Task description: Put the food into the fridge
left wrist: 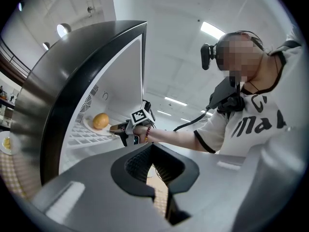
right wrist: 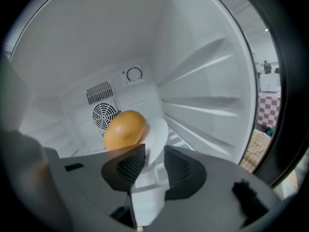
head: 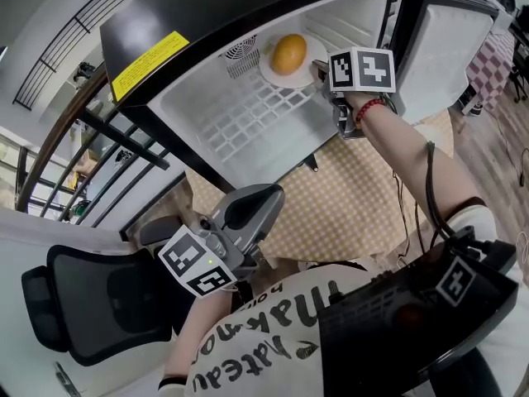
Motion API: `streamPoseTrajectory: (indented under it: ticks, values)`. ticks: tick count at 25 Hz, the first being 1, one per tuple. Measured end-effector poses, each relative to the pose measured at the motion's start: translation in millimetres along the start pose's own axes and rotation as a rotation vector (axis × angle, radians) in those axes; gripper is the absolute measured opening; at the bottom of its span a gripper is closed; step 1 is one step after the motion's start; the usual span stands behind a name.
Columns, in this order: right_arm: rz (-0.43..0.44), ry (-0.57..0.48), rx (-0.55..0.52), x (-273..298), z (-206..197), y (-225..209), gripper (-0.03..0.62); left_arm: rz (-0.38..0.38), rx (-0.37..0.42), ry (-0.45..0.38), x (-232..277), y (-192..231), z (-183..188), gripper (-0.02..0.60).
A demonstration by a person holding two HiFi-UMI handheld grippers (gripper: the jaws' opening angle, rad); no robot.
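A round golden bun lies on a white plate on the wire shelf inside the open fridge. My right gripper reaches into the fridge at the plate's near edge. In the right gripper view, the plate's rim runs between the jaws of the right gripper. The pads stand apart from it, open, and the bun sits just beyond. My left gripper hangs back outside the fridge, low, shut and holding nothing. From the left gripper view I see the bun and the right gripper beside it.
The fridge has a black outer shell and its door stands open at the right. A fan grille sits in the back wall. A black office chair is at lower left, on a checkered floor.
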State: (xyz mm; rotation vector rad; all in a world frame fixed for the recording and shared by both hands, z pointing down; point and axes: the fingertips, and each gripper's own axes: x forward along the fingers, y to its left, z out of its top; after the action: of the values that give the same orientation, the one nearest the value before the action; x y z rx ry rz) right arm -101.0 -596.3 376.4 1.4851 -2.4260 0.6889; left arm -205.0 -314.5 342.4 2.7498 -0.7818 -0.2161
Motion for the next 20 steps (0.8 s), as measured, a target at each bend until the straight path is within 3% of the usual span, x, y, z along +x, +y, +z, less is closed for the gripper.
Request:
streamPoseTrajectory:
  ticks: [14, 17, 20]
  values:
    - [-0.045, -0.02, -0.064, -8.2, -1.0, -2.3, 0.152, 0.004, -0.01, 0.008, -5.1, -7.2, -2.0, 0.003]
    - [-0.037, -0.075, -0.052, -22.0, 8.1, -3.6, 0.152, 0.013, 0.002, 0.002, -6.9, -10.9, 0.6, 0.003]
    - [0.04, -0.2, 0.014, -50.0, 16.0, 4.9, 0.15, 0.057, 0.008, -0.021, -14.5, -9.8, 5.9, 0.003]
